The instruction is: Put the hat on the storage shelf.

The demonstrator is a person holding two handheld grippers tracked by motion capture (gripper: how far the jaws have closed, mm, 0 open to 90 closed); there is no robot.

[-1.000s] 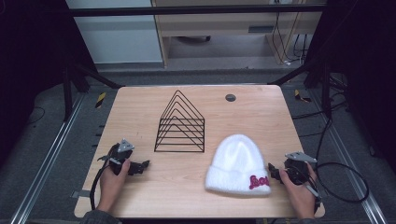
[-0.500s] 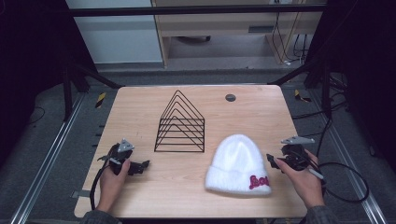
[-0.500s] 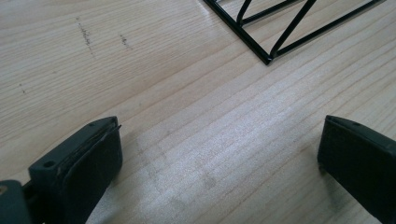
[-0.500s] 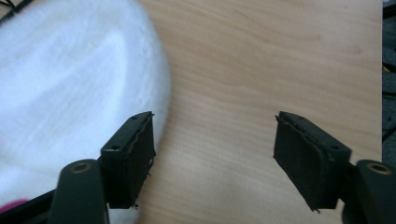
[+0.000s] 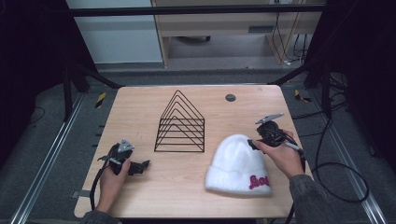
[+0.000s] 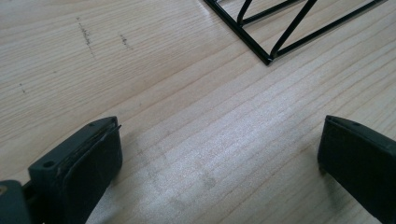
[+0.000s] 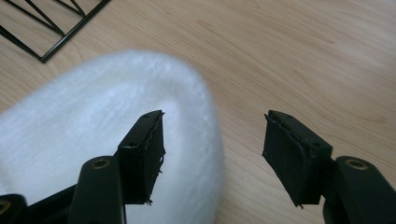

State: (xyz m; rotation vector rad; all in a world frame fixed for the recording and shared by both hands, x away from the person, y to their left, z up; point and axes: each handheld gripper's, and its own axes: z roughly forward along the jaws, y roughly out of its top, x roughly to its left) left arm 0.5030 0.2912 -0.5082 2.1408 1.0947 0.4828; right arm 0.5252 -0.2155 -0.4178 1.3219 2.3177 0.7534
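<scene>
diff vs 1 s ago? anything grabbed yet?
The right gripper moved away from the person, from beside the brim of the white beanie up to its crown. Its jaws are open over the crown's edge, nothing grabbed. The left gripper, also open, the beanie and the black wire rack stayed put.

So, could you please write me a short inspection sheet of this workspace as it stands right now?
Surface: wooden table, faint scuff marks near the left gripper.
Job's things: white beanie with red lettering, lying flat; black wire rack, upright.
Clutter: small dark disc at the far edge.
Grippers: left gripper open over bare wood; right gripper open at the beanie's crown, one jaw over the fabric.
Cables: black cable looping onto the floor at right.
Surroundings: dark frame posts, grey floor.
</scene>
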